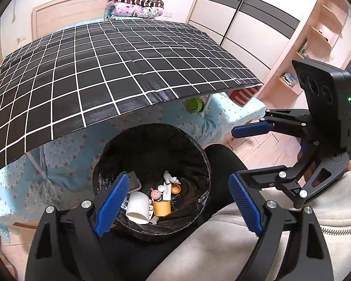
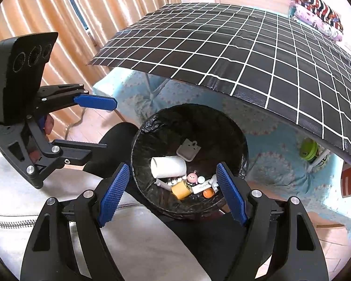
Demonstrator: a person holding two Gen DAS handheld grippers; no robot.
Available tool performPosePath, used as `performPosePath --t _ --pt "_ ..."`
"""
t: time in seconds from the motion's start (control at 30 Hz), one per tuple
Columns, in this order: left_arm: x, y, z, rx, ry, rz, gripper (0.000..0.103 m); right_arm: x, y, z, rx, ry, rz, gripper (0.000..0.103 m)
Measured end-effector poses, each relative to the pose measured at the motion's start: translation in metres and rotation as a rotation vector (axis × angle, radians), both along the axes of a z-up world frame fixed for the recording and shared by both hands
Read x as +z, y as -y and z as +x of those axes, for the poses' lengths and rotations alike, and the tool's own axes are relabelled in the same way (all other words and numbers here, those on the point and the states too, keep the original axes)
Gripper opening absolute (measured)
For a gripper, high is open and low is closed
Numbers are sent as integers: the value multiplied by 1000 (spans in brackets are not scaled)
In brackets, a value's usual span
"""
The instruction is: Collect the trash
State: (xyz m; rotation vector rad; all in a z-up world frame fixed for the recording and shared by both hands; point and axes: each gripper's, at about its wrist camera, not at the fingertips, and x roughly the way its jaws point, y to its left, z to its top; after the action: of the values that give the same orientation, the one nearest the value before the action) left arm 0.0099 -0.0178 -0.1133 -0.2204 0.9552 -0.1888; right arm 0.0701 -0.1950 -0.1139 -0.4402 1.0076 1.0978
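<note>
A round bin with a black liner [image 1: 119,149] [image 2: 147,126] stands on the floor below the table's front edge. Inside lie a white paper cup [image 1: 138,207] [image 2: 168,166], a yellow tape roll [image 1: 161,208] [image 2: 181,189], a pink toy [image 1: 155,194] [image 2: 192,178], an orange cap [image 1: 176,189] [image 2: 208,194], a grey card [image 2: 188,151] and small white bits. My left gripper [image 1: 177,207] [image 2: 100,126] is open and empty above the bin. My right gripper [image 2: 173,195] [image 1: 232,154] is open and empty beside it, also over the bin.
A table with a black, white-grid cloth [image 1: 105,65] [image 2: 245,46] overhangs the bin. A blue patterned bed cover [image 1: 65,154] [image 2: 276,159] lies behind. A green object [image 1: 193,105] [image 2: 308,151] sits under the table. My legs and grey jacket [image 1: 222,238] fill the foreground. Curtains [image 2: 35,7] hang left; wardrobe [image 1: 245,16] right.
</note>
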Motion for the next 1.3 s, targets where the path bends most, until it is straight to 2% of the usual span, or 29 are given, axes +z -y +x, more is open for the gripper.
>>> performPosePath --t 1.3 --pt "5 5 -1 -14 20 16 84 -2 -2 0 0 -9 3 77"
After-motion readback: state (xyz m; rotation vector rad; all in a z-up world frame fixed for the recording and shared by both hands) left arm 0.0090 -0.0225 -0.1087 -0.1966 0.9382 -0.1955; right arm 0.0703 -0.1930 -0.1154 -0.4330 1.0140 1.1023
